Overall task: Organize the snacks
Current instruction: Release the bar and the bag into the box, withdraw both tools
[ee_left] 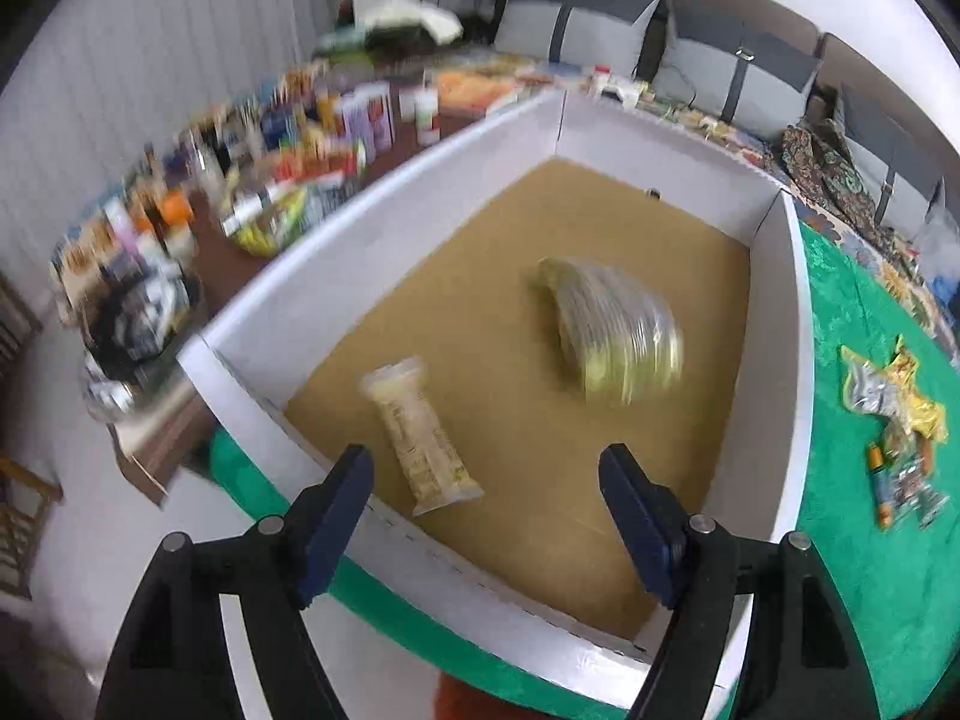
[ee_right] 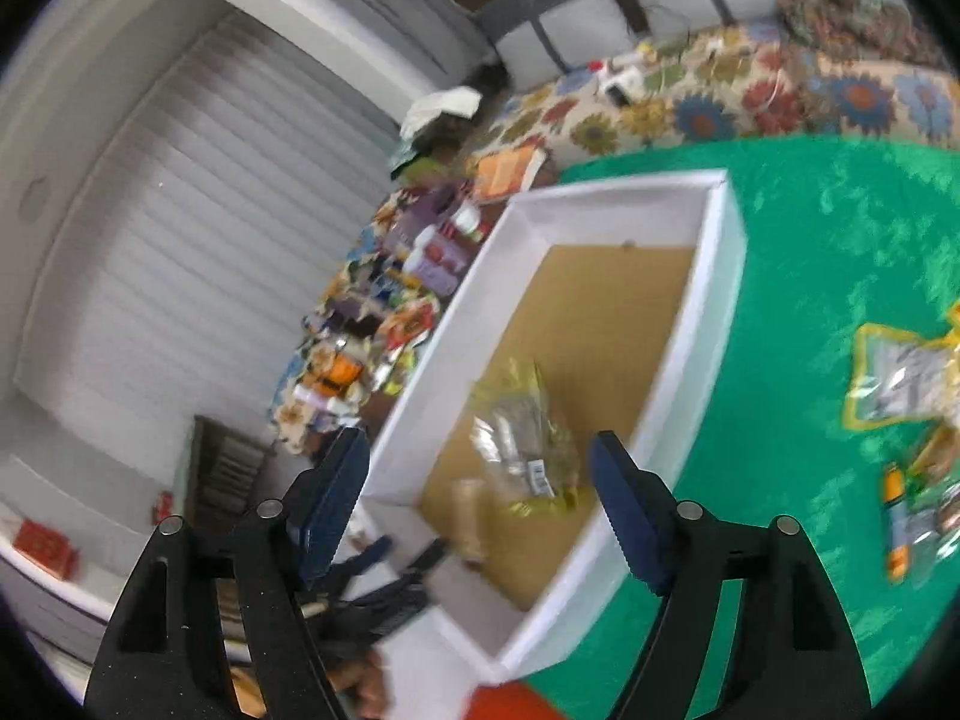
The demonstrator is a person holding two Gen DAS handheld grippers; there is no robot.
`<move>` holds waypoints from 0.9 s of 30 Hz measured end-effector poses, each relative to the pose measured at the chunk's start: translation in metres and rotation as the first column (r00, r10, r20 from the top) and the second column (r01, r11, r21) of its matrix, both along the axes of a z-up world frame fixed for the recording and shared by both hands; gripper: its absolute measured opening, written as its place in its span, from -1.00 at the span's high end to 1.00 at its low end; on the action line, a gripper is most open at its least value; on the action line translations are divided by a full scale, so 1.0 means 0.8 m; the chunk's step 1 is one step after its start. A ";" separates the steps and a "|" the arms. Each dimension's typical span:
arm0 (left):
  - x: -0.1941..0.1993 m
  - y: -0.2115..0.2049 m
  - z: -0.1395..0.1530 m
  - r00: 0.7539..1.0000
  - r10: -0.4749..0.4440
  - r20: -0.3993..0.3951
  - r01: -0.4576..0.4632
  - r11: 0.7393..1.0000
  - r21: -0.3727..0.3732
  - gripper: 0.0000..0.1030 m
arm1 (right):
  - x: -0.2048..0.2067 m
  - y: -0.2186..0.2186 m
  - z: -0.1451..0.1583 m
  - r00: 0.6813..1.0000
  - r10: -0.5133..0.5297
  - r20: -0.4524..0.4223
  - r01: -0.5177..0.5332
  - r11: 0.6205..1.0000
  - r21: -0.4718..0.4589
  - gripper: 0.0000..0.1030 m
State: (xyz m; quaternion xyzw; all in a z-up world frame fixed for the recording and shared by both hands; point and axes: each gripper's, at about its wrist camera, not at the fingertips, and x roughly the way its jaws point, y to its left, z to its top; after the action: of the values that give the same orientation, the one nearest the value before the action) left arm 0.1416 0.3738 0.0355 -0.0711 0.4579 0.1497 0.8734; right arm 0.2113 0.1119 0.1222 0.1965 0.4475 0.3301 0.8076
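Note:
A white box [ee_left: 384, 192] with a brown bottom stands on the green cloth [ee_left: 870, 570]. Inside it lie a pale wrapped bar [ee_left: 420, 432] and a clear yellow-green bag [ee_left: 612, 330], which is blurred. My left gripper [ee_left: 489, 462] hangs open above the box's near edge with nothing between its fingers. My right gripper [ee_right: 480, 441] is also open and empty, above the same box [ee_right: 714, 300], looking down on the bag [ee_right: 528, 450] and the blurred bar [ee_right: 471, 516]. Loose snack packs [ee_left: 894, 420] lie on the cloth to the right of the box.
A brown table crowded with bottles and packets [ee_left: 288, 138] runs along the box's far left side. Behind are grey cushions [ee_left: 600, 30] and a flowered blanket [ee_right: 720, 102]. A clear yellow-edged bag [ee_right: 900, 384] and an orange tube [ee_right: 894, 534] lie on the cloth.

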 end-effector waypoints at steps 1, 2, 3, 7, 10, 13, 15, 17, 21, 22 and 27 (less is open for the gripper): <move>0.000 -0.010 0.002 1.000 -0.012 0.021 0.011 1.000 0.020 -0.48 | -0.007 -0.017 -0.004 0.999 -0.014 0.036 0.015 0.999 -0.044 -0.53; 0.003 -0.026 0.007 0.997 -0.041 0.059 0.039 0.999 0.029 -0.49 | -0.016 -0.041 -0.015 0.996 -0.031 0.078 0.039 0.994 -0.102 -0.53; 0.005 -0.038 0.011 0.993 -0.071 0.091 0.068 0.997 0.029 -0.50 | -0.027 -0.065 -0.033 0.992 -0.051 0.115 0.069 0.984 -0.165 -0.53; 0.036 -0.101 0.010 0.976 -0.166 0.144 0.147 0.980 0.132 -0.54 | -0.076 -0.175 -0.126 0.961 -0.159 0.227 0.245 0.870 -0.428 -0.53; 0.074 -0.125 -0.019 0.983 -0.172 0.061 0.157 0.967 0.199 -0.54 | -0.119 -0.280 -0.197 0.920 -0.286 0.269 0.390 0.743 -0.544 -0.53; 0.085 -0.142 -0.034 0.990 -0.143 0.020 0.135 0.967 0.216 -0.42 | -0.157 -0.378 -0.226 0.867 -0.418 0.271 0.495 0.662 -0.562 -0.53; 0.084 -0.150 -0.035 0.991 -0.129 0.018 0.123 0.968 0.217 -0.43 | -0.177 -0.433 -0.233 0.834 -0.475 0.281 0.543 0.613 -0.573 -0.53; 0.081 -0.153 -0.038 0.993 -0.120 0.016 0.114 0.973 0.199 -0.43 | -0.184 -0.472 -0.241 0.812 -0.508 0.287 0.568 0.575 -0.589 -0.53; 0.058 -0.164 -0.041 0.993 -0.113 0.028 0.104 0.971 0.213 -0.44 | -0.177 -0.505 -0.254 0.794 -0.551 0.257 0.584 0.575 -0.573 -0.54; 0.056 -0.167 -0.040 0.993 -0.111 0.030 0.102 0.971 0.217 -0.45 | -0.171 -0.509 -0.255 0.784 -0.569 0.248 0.595 0.574 -0.563 -0.55; 0.048 -0.169 -0.034 0.995 -0.098 0.006 0.095 0.979 0.181 -0.51 | -0.158 -0.512 -0.260 0.790 -0.564 0.239 0.584 0.574 -0.574 -0.72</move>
State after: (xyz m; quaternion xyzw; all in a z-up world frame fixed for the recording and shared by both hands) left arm 0.1801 0.2388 0.0079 0.0296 0.4387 0.1474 0.8860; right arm 0.0853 -0.2979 -0.0856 0.0484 0.4299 -0.1129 0.8945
